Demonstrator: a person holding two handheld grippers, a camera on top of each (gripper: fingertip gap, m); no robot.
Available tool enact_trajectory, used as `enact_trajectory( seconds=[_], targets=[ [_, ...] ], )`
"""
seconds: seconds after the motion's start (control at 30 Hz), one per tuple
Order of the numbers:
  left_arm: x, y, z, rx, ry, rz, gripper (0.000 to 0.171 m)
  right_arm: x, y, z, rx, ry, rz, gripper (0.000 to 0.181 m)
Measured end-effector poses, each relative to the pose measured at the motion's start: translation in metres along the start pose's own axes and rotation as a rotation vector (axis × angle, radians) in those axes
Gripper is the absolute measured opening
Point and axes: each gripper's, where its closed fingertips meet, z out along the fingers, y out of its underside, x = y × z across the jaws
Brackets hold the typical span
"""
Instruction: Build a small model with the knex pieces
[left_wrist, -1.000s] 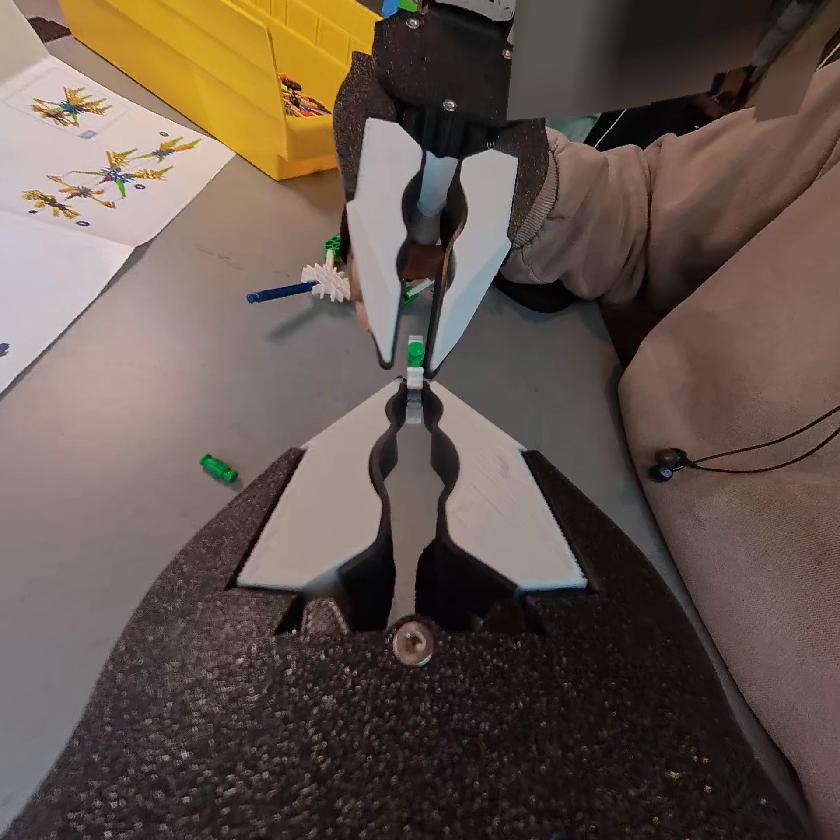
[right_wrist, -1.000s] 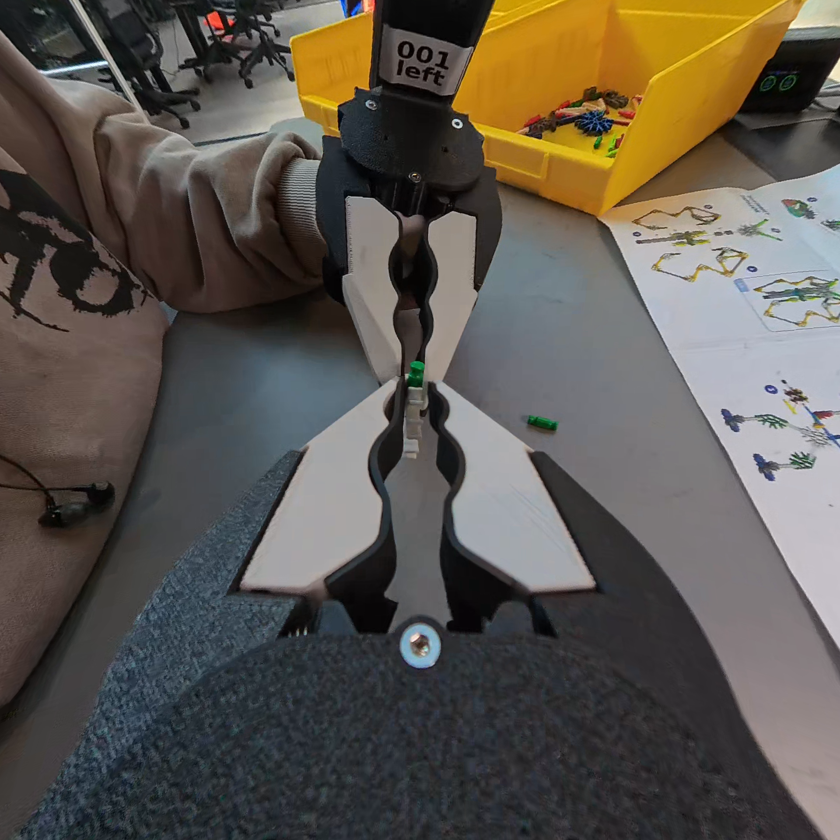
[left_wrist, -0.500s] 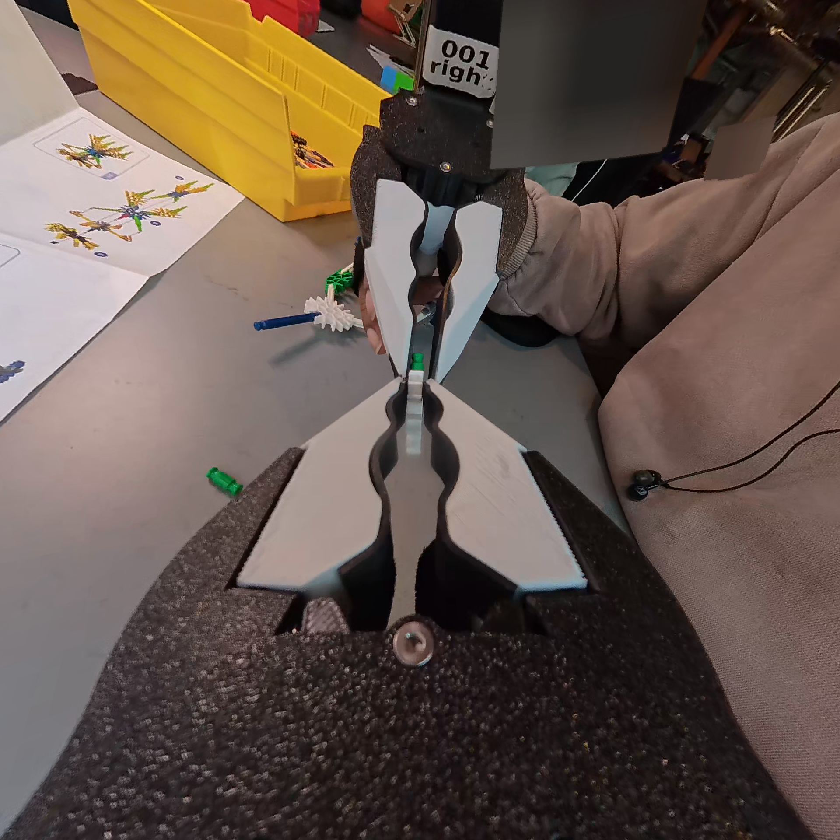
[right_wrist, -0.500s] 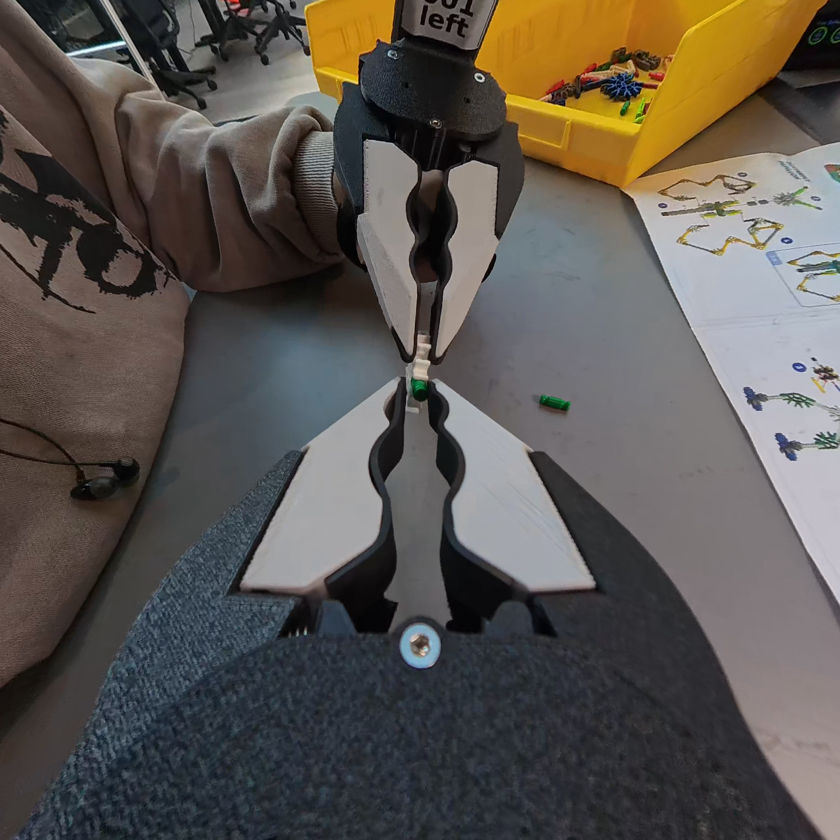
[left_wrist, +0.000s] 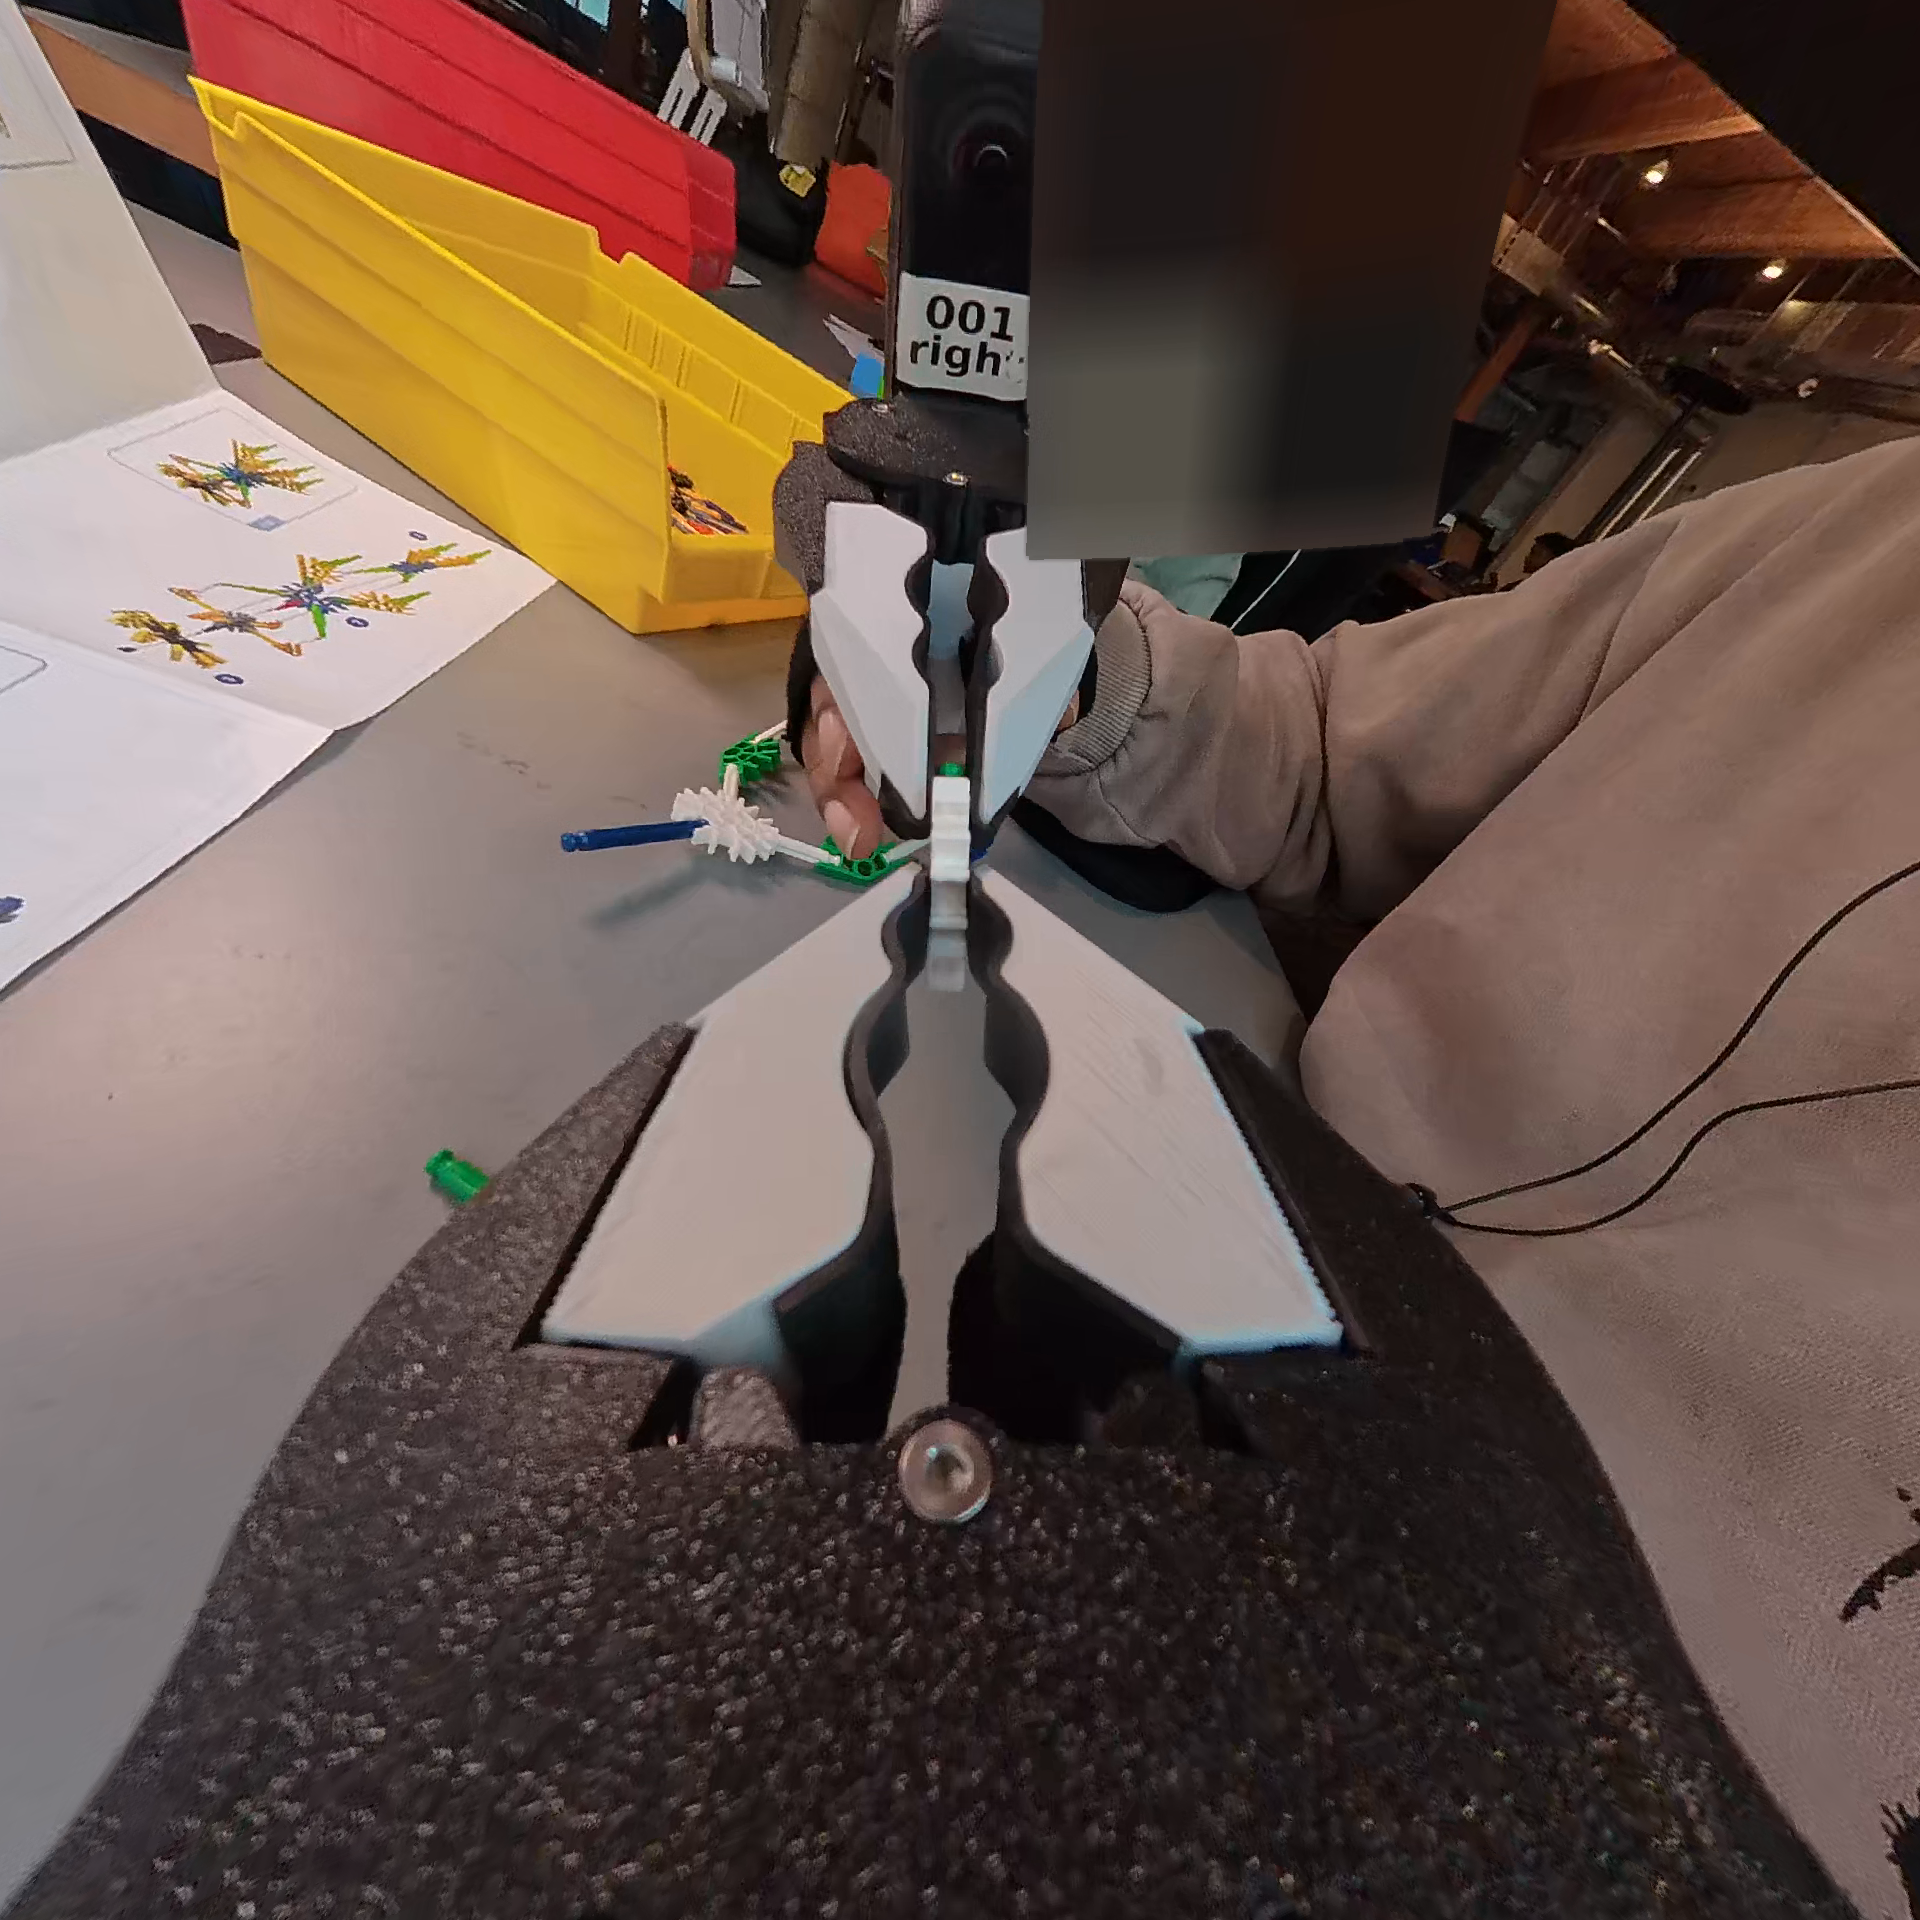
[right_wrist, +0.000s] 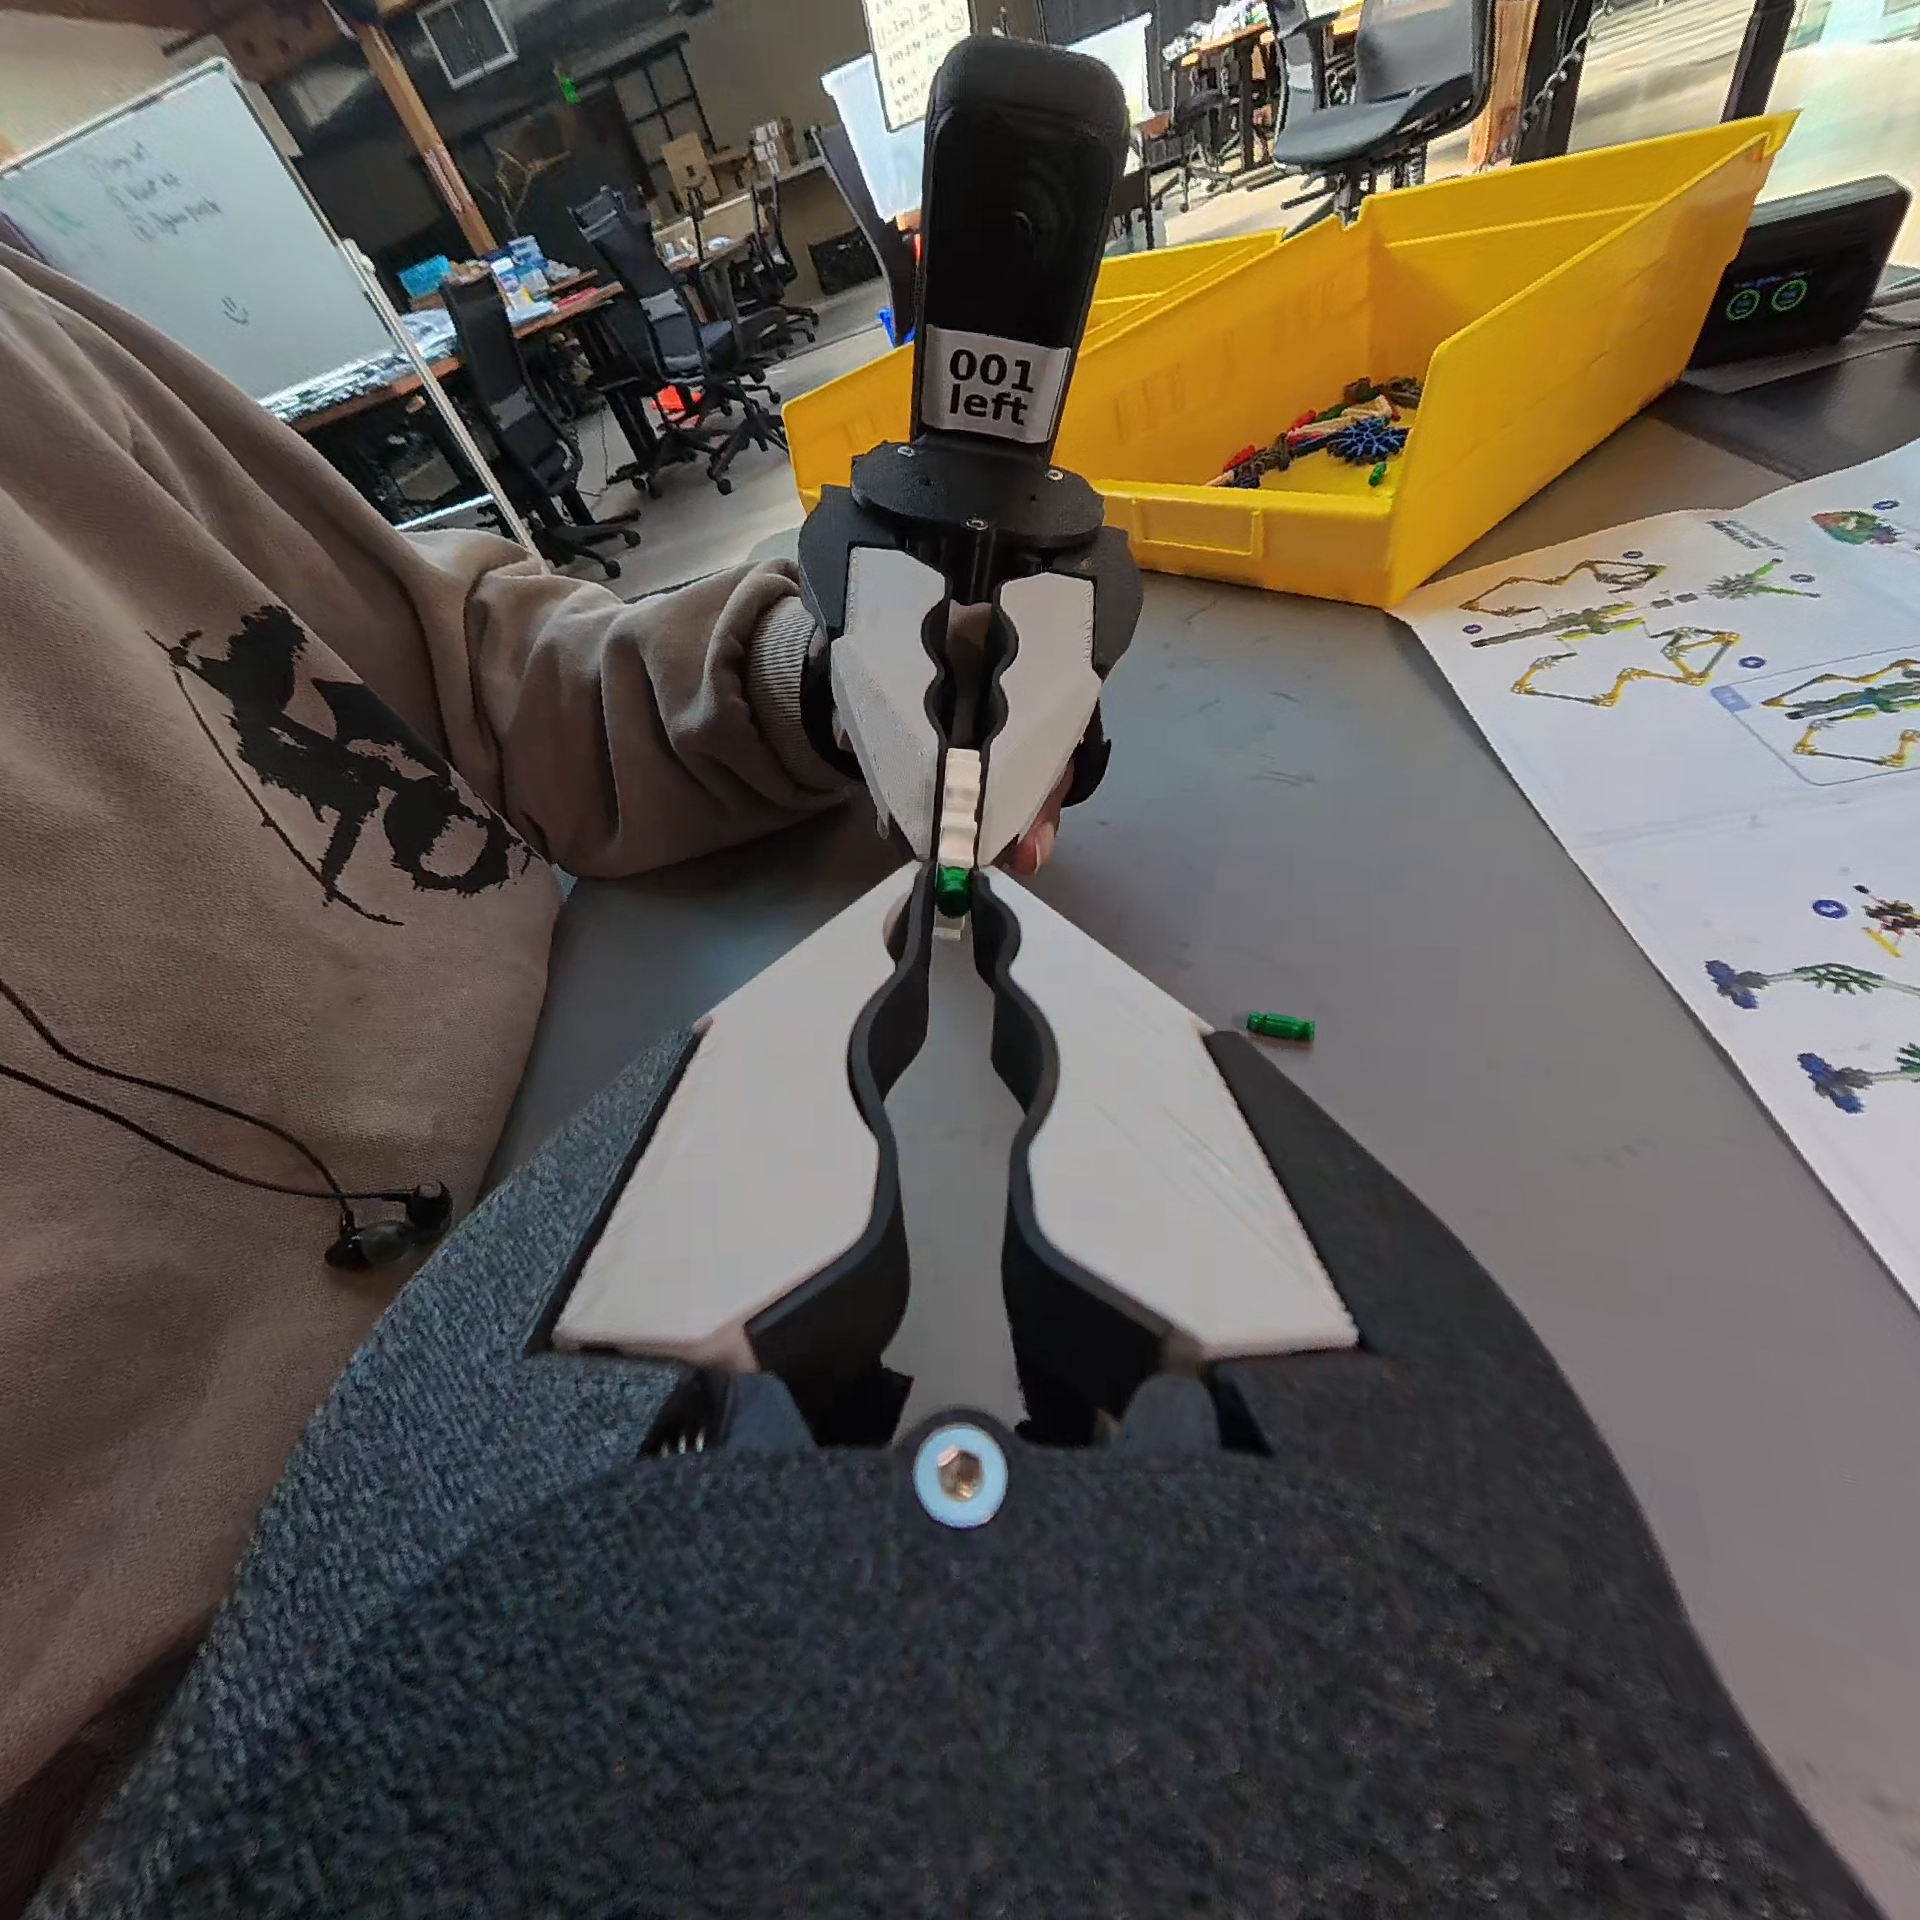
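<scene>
left gripper (left_wrist: 948, 904) pinched shut on a white rod (left_wrist: 950, 831) — right gripper (right_wrist: 948, 899) clamps the green piece (right_wrist: 950, 883) at the rod's far end, tip to tip.

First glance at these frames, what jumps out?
The two grippers meet tip to tip in mid-frame: the left gripper is shut on a white rod, the right gripper on a small green piece at the rod's end. Behind them stands a yellow bin with coloured parts, beside an instruction sheet, and one loose green peg lies on the grey table.
</scene>
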Motion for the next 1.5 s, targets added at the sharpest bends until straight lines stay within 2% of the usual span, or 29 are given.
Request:
enact_trajectory(
  seconds=[0.3,0.47,0.63,0.8,0.83,0.87,0.93,0.97,1.07,1.2,1.27,1.37,1.5],
  targets=[
    [-0.013,0.006,0.002,-0.035,-0.061,-0.099,0.006,0.013,0.008,-0.001,-0.083,0.102,-0.039,0.005],
    [-0.050,0.011,0.001,-0.001,-0.335,-0.127,0.009,0.047,0.020,0.001,-0.213,0.407,-0.208,0.005],
    [-0.077,0.011,-0.004,0.008,-0.628,-0.072,0.010,0.072,0.024,0.002,-0.295,0.672,-0.326,0.006],
    [-0.099,0.004,-0.005,0.123,-0.724,-0.211,0.013,0.093,0.018,-0.003,-0.422,0.896,-0.475,0.006],
    [-0.103,0.002,-0.004,0.151,-0.716,-0.264,0.014,0.098,0.016,-0.005,-0.453,0.947,-0.515,0.007],
    [-0.102,0.002,0.003,0.162,-0.665,-0.321,0.008,0.103,0.011,-0.006,-0.466,0.998,-0.561,0.003],
    [-0.111,-0.002,0.005,0.185,-0.692,-0.343,0.007,0.111,0.010,-0.008,-0.531,1.058,-0.632,0.003],
    [-0.112,-0.002,0.004,0.169,-0.669,-0.356,0.006,0.113,0.008,-0.008,-0.526,1.063,-0.639,0.003],
    [-0.109,-0.009,0.001,0.222,-0.485,-0.511,0.005,0.111,0.001,-0.005,-0.476,1.044,-0.655,0.004],
    [-0.100,-0.002,-0.006,0.183,-0.431,-0.467,0.006,0.094,-0.001,0.002,-0.255,0.820,-0.474,0.004],
    [-0.099,-0.004,-0.017,0.194,-0.422,-0.436,0.006,0.084,0.001,0.003,-0.212,0.705,-0.413,0.004],
    [-0.105,-0.009,-0.036,0.179,-0.436,-0.394,0.006,0.067,0.027,0.014,-0.321,0.526,-0.373,0.005],
    [-0.113,-0.008,-0.054,0.130,-0.465,-0.320,0.006,0.064,0.071,0.027,-0.552,0.495,-0.459,0.005]
  ],
)
